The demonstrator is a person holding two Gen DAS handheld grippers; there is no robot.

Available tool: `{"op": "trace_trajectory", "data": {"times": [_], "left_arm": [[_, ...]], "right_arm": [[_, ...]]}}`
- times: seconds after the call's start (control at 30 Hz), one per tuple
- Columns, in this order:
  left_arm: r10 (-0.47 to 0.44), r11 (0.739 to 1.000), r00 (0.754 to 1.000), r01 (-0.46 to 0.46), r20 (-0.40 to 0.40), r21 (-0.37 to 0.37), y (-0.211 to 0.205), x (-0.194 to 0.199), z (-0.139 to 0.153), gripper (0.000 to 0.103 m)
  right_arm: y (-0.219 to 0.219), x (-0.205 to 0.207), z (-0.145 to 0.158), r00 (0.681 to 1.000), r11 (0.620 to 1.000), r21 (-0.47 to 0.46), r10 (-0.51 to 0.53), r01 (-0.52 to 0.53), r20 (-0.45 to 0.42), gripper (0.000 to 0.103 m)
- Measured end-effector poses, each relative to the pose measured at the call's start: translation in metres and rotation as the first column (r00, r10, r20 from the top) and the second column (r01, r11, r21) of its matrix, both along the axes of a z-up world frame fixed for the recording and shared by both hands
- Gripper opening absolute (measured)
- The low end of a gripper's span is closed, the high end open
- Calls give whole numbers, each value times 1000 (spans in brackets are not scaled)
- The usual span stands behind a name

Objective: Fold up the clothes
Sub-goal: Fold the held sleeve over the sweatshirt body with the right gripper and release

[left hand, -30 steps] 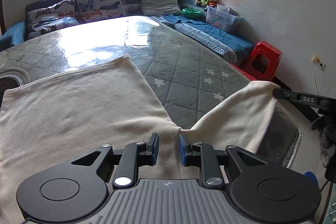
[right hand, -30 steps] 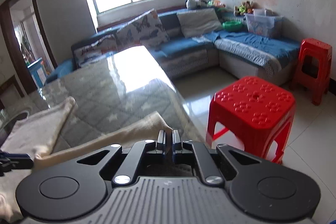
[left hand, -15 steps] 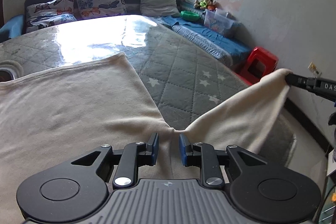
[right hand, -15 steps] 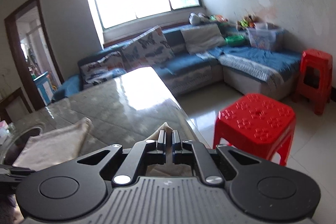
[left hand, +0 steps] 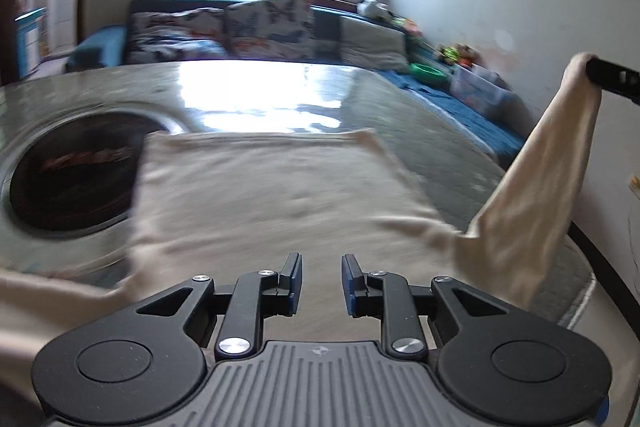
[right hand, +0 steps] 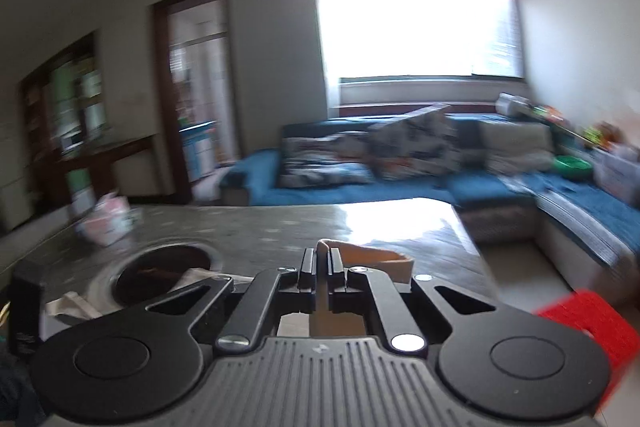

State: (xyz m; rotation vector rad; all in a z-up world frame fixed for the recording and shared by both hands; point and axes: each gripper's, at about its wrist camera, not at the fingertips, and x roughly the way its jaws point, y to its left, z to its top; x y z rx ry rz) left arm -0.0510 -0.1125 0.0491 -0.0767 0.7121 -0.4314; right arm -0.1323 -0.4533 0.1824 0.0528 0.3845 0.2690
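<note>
My right gripper [right hand: 321,259] pinches 1 sleeve high off the table's right edge, left gripper [left hand: 320,277] gapes empty over the cloth [left hand: 260,195] spread mid-table, so I'd carry that sleeve across flat.

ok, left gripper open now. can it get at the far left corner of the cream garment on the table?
Probably yes. The left gripper hangs open over the cream garment, and nothing lies on the cloth between it and that corner. The right gripper holds the sleeve up on the other side, out of the way.
</note>
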Motion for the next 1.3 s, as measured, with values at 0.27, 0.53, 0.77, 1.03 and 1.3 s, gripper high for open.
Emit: {"op": "trace_trajectory", "data": {"times": [0.27,0.53,0.77,1.03,1.3], "left_arm": [[144,989,989,-144,-26,-19,66,-18,-12,26],[183,983,983,-184,-24,-16,90,-29,-13,28],[104,994,994,-103,16,-27,71,-35,-3,28],[30,998,1000,-30,4,49,40,-30,-15,28],[17,997,1000,-17,-5,71,36,-31,-22,18]], "right_arm": [[104,23,-15,955,956,-53,285,-290,-76,4],[143,14,-51,896,910,-52,392,-410,-208,15],[87,6,-76,921,952,-119,235,-283,-311,20],[46,-2,-112,906,978,-76,150,-195,-395,20],[39,14,-100,930,979,-73,154,-189,-334,21]]}}
